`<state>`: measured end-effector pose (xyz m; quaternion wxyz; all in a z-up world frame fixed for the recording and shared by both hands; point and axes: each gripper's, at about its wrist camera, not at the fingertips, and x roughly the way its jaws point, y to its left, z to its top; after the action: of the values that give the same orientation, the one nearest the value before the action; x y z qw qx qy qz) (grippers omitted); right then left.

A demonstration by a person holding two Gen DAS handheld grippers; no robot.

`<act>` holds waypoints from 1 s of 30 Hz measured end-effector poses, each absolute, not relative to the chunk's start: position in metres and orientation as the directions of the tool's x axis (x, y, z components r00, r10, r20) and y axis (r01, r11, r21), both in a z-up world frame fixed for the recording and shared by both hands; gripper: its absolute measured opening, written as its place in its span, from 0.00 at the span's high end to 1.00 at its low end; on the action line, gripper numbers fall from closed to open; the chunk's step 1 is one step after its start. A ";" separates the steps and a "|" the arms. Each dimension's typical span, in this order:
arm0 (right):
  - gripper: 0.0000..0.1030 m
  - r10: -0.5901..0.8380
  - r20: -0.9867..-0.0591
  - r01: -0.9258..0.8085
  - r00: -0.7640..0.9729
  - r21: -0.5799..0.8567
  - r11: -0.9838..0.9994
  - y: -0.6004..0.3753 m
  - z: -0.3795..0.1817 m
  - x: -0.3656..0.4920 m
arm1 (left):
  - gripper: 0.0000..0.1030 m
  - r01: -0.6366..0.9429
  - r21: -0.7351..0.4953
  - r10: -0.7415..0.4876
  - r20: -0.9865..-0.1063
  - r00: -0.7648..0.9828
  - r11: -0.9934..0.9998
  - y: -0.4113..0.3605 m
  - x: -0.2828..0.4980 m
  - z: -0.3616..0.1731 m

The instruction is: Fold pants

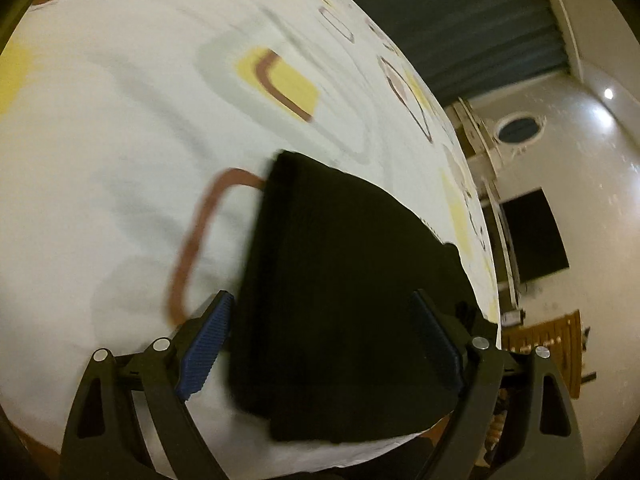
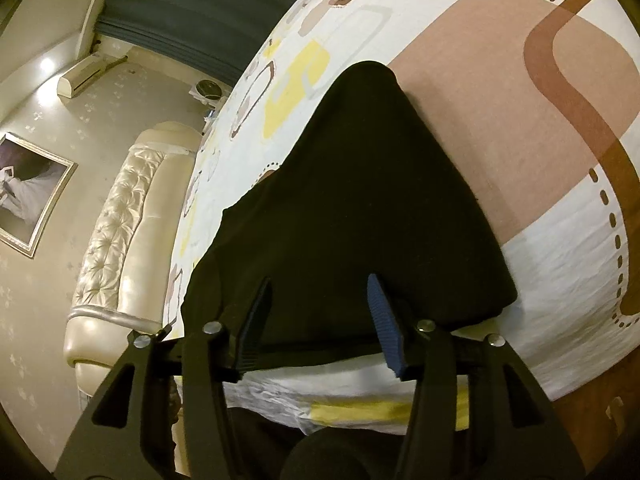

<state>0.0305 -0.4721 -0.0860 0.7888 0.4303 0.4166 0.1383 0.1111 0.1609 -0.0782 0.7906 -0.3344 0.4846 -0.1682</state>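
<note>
The black pants (image 1: 340, 292) lie folded in a thick stack on the patterned bed sheet (image 1: 120, 140), near the bed's edge. My left gripper (image 1: 322, 304) is open, its blue-padded fingers (image 1: 208, 340) wide apart on either side of the stack's near end, holding nothing. In the right wrist view the pants (image 2: 360, 208) stretch away as a dark folded bundle. My right gripper (image 2: 318, 284) is open above their near edge, with one blue pad (image 2: 384, 320) over the cloth. Neither gripper pinches fabric.
The sheet (image 2: 520, 100) has brown, yellow and grey shapes. A cream padded headboard (image 2: 132, 216) and a framed picture (image 2: 28, 196) stand to the left in the right wrist view. A dark curtain (image 1: 460, 20) and a black screen (image 1: 536, 236) lie beyond the bed edge.
</note>
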 end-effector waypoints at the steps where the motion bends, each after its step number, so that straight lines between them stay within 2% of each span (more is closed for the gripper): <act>1: 0.46 0.575 -0.538 0.138 0.616 0.793 0.594 -0.471 -0.086 0.031 | 0.20 -0.048 -0.687 -0.591 -0.656 0.469 0.725 0.155 0.114 -0.078; 3: 0.42 0.576 -0.536 0.127 0.617 0.790 0.599 -0.470 -0.084 0.032 | 0.39 -0.043 -0.690 -0.600 -0.657 0.457 0.722 0.149 0.117 -0.079; 4: 0.38 0.579 -0.530 0.117 0.620 0.792 0.600 -0.469 -0.083 0.033 | 0.64 -0.059 -0.695 -0.604 -0.661 0.445 0.717 0.149 0.119 -0.082; 5: 0.34 0.583 -0.524 0.109 0.621 0.794 0.598 -0.468 -0.083 0.034 | 0.80 -0.077 -0.716 -0.626 -0.653 0.425 0.694 0.149 0.120 -0.086; 10: 0.20 0.593 -0.504 0.069 0.627 0.795 0.603 -0.463 -0.079 0.034 | 0.85 -0.095 -0.717 -0.614 -0.650 0.448 0.690 0.149 0.112 -0.077; 13: 0.16 0.589 -0.507 0.055 0.630 0.785 0.617 -0.459 -0.078 0.035 | 0.86 -0.100 -0.711 -0.596 -0.650 0.472 0.696 0.145 0.109 -0.057; 18: 0.15 0.588 -0.504 0.049 0.632 0.783 0.620 -0.458 -0.077 0.034 | 0.87 -0.042 -0.708 -0.593 -0.621 0.513 0.705 0.128 0.103 -0.009; 25: 0.15 0.592 -0.498 0.048 0.634 0.789 0.612 -0.458 -0.077 0.033 | 0.87 0.106 -0.625 -0.575 -0.620 0.534 0.773 0.063 0.093 0.070; 30: 0.15 0.595 -0.493 0.048 0.634 0.794 0.606 -0.459 -0.077 0.032 | 0.87 0.169 -0.568 -0.559 -0.632 0.536 0.805 0.011 0.090 0.099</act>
<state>0.0323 -0.4594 -0.0767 0.8057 0.4099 0.3923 0.1699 0.0901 0.0109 0.0992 0.8468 -0.2263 0.4308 -0.2150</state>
